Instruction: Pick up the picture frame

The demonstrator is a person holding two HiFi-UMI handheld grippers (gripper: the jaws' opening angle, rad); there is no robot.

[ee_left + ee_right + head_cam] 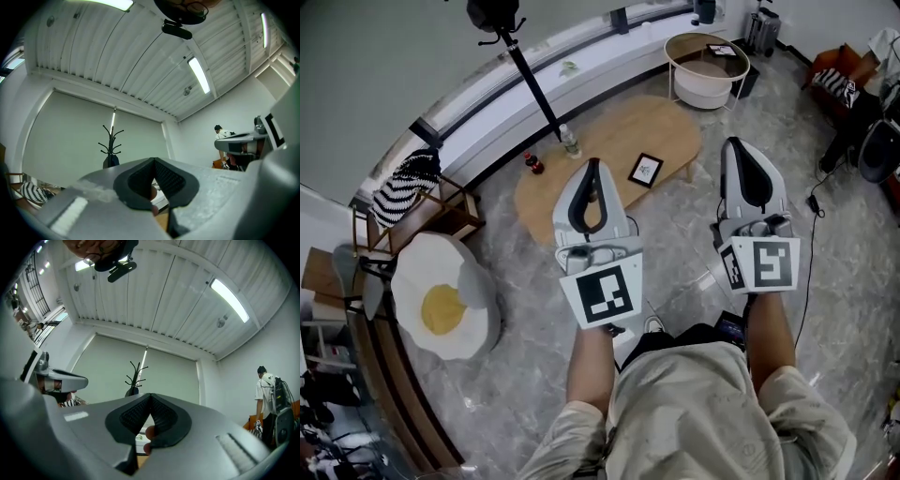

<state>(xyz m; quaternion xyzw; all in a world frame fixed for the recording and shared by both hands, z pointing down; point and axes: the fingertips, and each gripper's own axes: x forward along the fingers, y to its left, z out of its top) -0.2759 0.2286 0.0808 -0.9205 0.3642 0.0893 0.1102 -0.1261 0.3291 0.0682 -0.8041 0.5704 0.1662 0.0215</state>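
The picture frame (646,170), black-edged with a white mat, lies flat on the right part of the oval wooden table (670,127) in the head view. My left gripper (594,165) is held up in front of me, shut and empty, its tip over the table's near edge, left of the frame. My right gripper (733,143) is also shut and empty, raised over the floor to the right of the table. The left gripper view shows its jaws (153,160) together and tilted up at the ceiling. The right gripper view shows the same (150,394). Neither of these shows the frame.
A cola bottle (533,163) and a clear bottle (570,142) stand on the table's left part. A camera pole (530,80) rises behind it. A round white side table (707,67) stands far right, an egg-shaped cushion (441,302) left. A person (266,394) stands at right.
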